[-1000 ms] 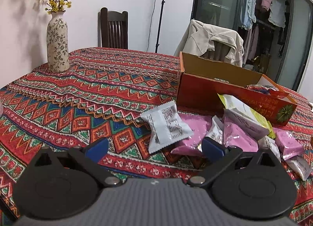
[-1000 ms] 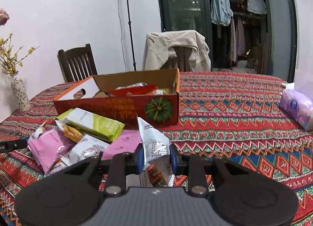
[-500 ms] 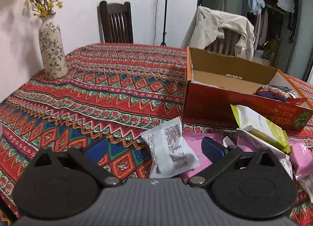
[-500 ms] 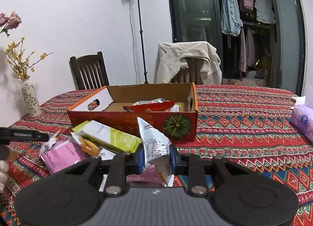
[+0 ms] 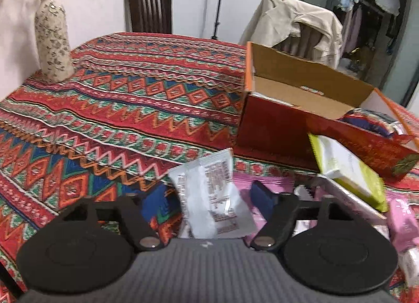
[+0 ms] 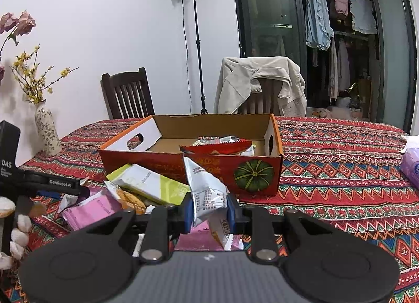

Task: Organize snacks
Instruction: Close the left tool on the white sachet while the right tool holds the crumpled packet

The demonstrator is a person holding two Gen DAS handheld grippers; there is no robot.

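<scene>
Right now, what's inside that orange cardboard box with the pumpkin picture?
Inside the box, a red snack bag lies at the right end with a silvery packet behind it. The left floor looks bare. The front wall hides whatever sits low behind it.

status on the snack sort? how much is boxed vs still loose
Done: a red packet and a few more lie in the cardboard box. In hand: right claw shut on a white packet; left claw open around another white packet. Left: green-white pack, pink packets loose on the tablecloth.
</scene>
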